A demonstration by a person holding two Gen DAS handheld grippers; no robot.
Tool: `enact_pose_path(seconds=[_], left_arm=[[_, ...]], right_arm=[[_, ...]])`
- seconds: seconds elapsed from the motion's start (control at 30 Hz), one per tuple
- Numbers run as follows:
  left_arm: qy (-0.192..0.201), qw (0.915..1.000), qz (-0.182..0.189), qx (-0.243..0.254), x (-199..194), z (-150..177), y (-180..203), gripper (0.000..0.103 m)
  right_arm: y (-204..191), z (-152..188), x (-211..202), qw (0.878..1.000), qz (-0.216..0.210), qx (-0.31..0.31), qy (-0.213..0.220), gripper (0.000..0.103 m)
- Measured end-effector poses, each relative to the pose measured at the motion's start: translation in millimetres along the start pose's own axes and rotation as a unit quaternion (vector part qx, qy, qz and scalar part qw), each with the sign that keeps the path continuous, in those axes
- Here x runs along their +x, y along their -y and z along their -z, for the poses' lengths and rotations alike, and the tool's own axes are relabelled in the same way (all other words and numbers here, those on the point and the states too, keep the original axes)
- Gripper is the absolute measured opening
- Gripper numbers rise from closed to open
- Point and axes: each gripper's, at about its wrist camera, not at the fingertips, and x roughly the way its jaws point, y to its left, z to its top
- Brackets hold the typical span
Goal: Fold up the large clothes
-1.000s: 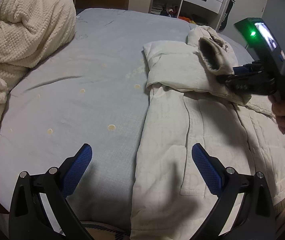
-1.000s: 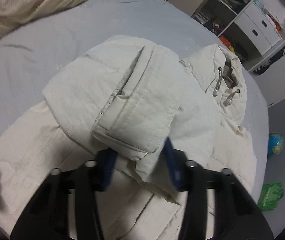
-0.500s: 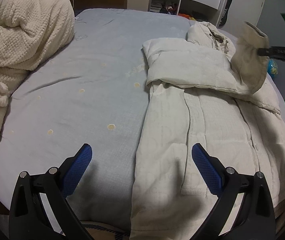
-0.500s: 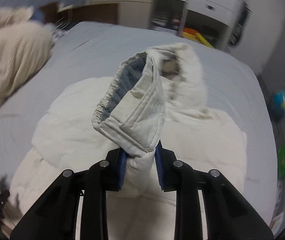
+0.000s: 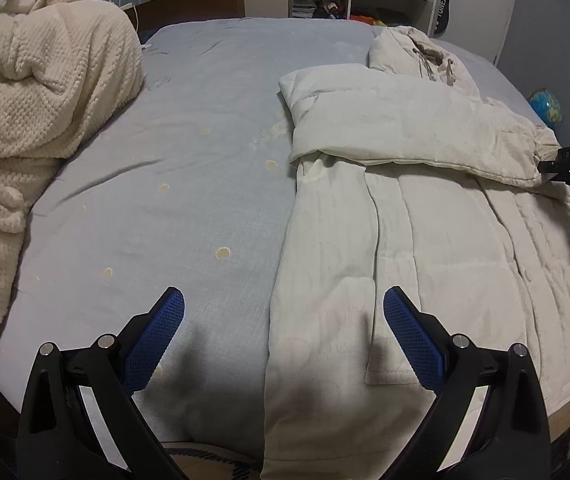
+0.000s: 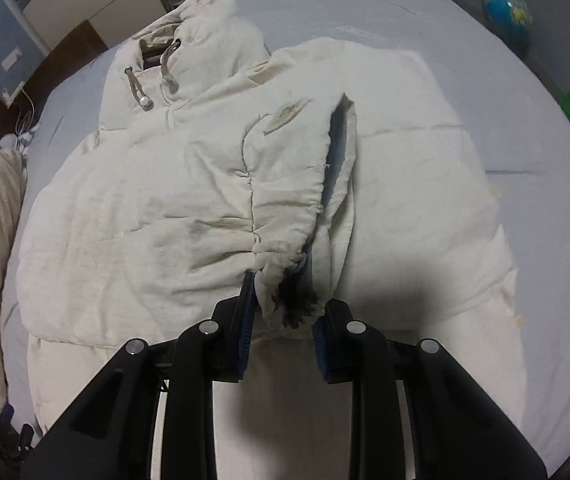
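Covering the grey bed [image 5: 189,168], a cream jacket [image 5: 425,240]; right fingers [image 6: 245,312] pinch its cuff [image 6: 285,276], left fingers [image 5: 157,336] gape empty.

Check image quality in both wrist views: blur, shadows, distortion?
Left wrist: sharp, dim room, strong fisheye bend at the bed edges, left gripper casting a dark shadow below on the jacket. Right wrist: also sharp, right gripper shadowing the sleeve cuff it pinches.
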Motion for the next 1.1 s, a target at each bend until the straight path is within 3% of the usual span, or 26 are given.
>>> enact_pose_path(seconds=[0.17,0.67,1.1], left_arm=[[-0.005,1.0,-0.006,0.006,2.3,-0.2,2.6,0.096],[-0.006,0.9997,-0.016,0.019,2.8,-0.7,9.8,0.096],[-0.012,0.9991,-0.02,0.034,4.9,-0.7,16.3,0.096]], right_arm=[[9.9,1.0,-8.2,1.0,-0.009,0.002,0.006,0.048],[114.6,45.2,-56.8,0.998,-0.003,0.044,0.038,0.05],[129.0,110.9,-72.7,0.999,0.005,0.017,0.041,0.057]])
